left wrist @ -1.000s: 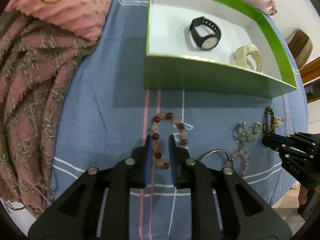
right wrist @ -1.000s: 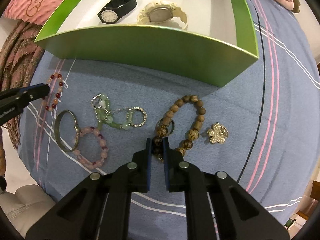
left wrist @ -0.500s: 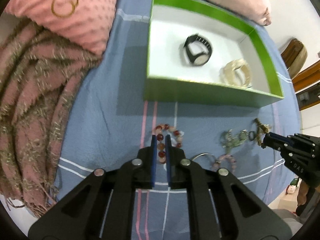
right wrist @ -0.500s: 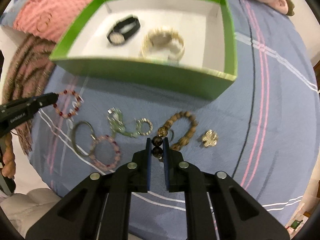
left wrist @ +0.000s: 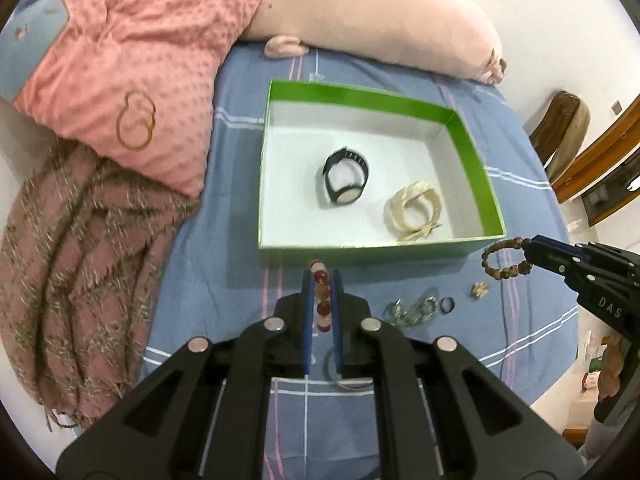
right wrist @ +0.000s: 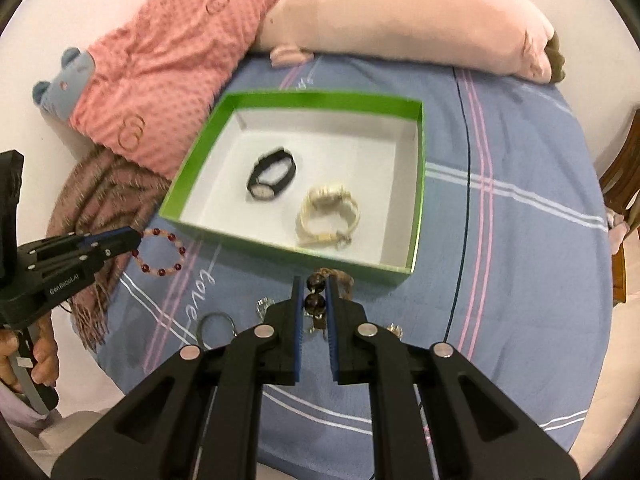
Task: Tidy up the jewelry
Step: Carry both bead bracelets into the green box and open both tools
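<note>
Left wrist: glossy round-beaded bracelet point(left wrist: 322, 296) between jaws, matte green box point(left wrist: 472, 160) beyond.

Blue striped bedsheet point(left wrist: 516, 160), pink pillow point(left wrist: 132, 60), fringed blanket point(left wrist: 72, 240), white wall point(left wrist: 532, 20), wooden chair point(left wrist: 568, 128).

I see the red-and-pale bead bracelet point(right wrist: 160, 254) hanging as an open loop above the blue sheet, left of the green box point(right wrist: 280, 246). The brown wooden bead bracelet point(left wrist: 505, 259) dangles off the sheet too, by the box's near right corner. Inside the white-floored box lie a black watch point(left wrist: 345, 182) and a cream watch point(left wrist: 414, 213), side by side, apart.
</note>
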Motion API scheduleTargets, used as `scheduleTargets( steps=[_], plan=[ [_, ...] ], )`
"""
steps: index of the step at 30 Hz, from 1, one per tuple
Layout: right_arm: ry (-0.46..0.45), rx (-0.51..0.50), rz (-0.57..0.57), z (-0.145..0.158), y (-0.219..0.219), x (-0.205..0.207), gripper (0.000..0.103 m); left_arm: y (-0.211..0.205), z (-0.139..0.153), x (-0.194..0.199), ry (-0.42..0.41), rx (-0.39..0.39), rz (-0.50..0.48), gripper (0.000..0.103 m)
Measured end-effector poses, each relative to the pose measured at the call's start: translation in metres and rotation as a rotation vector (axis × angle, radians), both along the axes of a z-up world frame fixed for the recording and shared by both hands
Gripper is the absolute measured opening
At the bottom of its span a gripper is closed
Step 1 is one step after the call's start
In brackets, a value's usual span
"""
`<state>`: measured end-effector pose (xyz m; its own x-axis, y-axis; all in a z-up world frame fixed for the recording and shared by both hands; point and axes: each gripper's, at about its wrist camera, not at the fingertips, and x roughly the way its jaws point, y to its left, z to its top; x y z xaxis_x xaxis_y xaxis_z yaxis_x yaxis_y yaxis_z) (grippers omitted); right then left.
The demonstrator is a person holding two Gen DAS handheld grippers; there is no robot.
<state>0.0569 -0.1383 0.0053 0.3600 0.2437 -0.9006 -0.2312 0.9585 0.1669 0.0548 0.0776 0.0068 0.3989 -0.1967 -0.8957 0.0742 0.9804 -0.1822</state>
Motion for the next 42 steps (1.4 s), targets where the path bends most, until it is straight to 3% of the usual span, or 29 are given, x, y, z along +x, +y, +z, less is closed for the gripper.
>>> scheduleTargets(
  steps=[10, 16, 21, 28, 37, 42],
  plan=[
    [-0.106, 0.017, -0.001, 0.039, 0.001, 0.019, 0.01, -0.007, 0.031, 0.023, -0.063, -0.002, -0.027, 0.008],
    [-0.136, 0.026, -0.01, 0.045, -0.003, 0.048, 0.01, -0.01, 0.024, 0.049, -0.049, -0.03, -0.036, 0.008],
    [-0.095, 0.027, -0.015, 0.02, 0.0, 0.087, 0.01, -0.015, 0.005, 0.069, 0.0, -0.032, -0.027, 0.008],
    [-0.047, -0.006, -0.047, -0.013, 0.003, 0.121, 0.01, -0.017, -0.004, 0.083, -0.004, -0.005, -0.02, 0.008],
    [0.03, -0.034, -0.05, -0.062, 0.014, 0.144, 0.01, -0.018, -0.048, 0.109, 0.077, -0.001, 0.005, 0.008],
    [0.058, -0.053, -0.055, -0.074, 0.016, 0.148, 0.011, -0.018, -0.057, 0.108, 0.096, 0.009, 0.005, 0.008]
  ],
)
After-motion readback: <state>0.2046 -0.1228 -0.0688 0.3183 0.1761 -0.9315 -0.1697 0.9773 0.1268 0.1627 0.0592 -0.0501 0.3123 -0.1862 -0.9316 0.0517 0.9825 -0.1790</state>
